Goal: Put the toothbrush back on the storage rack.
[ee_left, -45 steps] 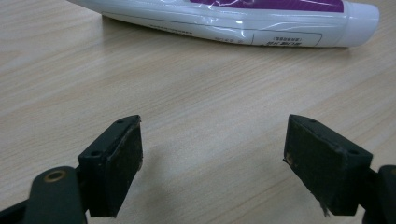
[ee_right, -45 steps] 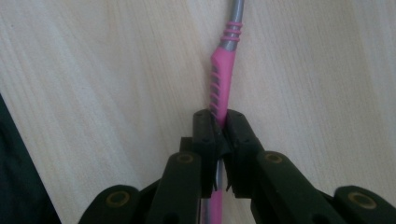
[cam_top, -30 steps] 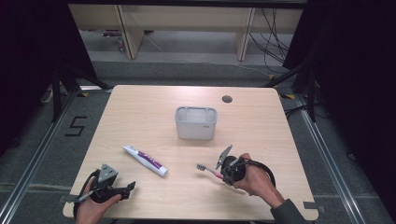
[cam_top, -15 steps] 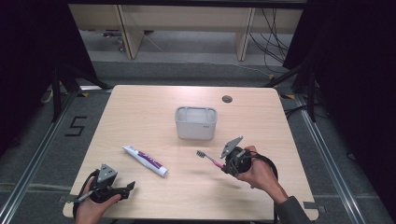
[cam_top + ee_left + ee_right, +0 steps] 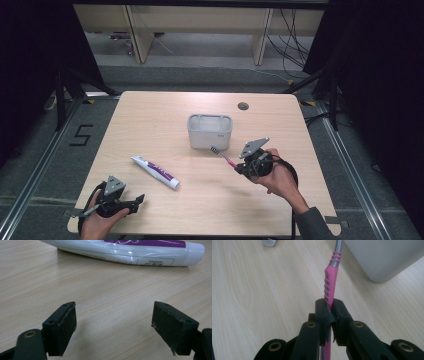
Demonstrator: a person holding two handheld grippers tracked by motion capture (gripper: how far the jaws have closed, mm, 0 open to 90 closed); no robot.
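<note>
My right gripper (image 5: 239, 168) (image 5: 331, 307) is shut on the pink handle of a toothbrush (image 5: 223, 156) (image 5: 330, 285), lifted off the table, its bristled head pointing up-left at the front of a white rectangular holder (image 5: 210, 131) (image 5: 384, 257). A white and purple toothpaste tube (image 5: 155, 171) (image 5: 125, 251) lies flat left of centre. Near the front left edge my left gripper (image 5: 137, 201) (image 5: 113, 327) stands open just above the wood, the tube lying beyond its jaws.
The light wooden table (image 5: 150, 125) has a small round dark grommet (image 5: 243, 106) at the back right. Metal floor rails run along both sides, and shelving legs and cables stand behind the table.
My right gripper has carried the toothbrush forward and up, from the front right of the table toward the white holder. The left gripper has stayed put.
</note>
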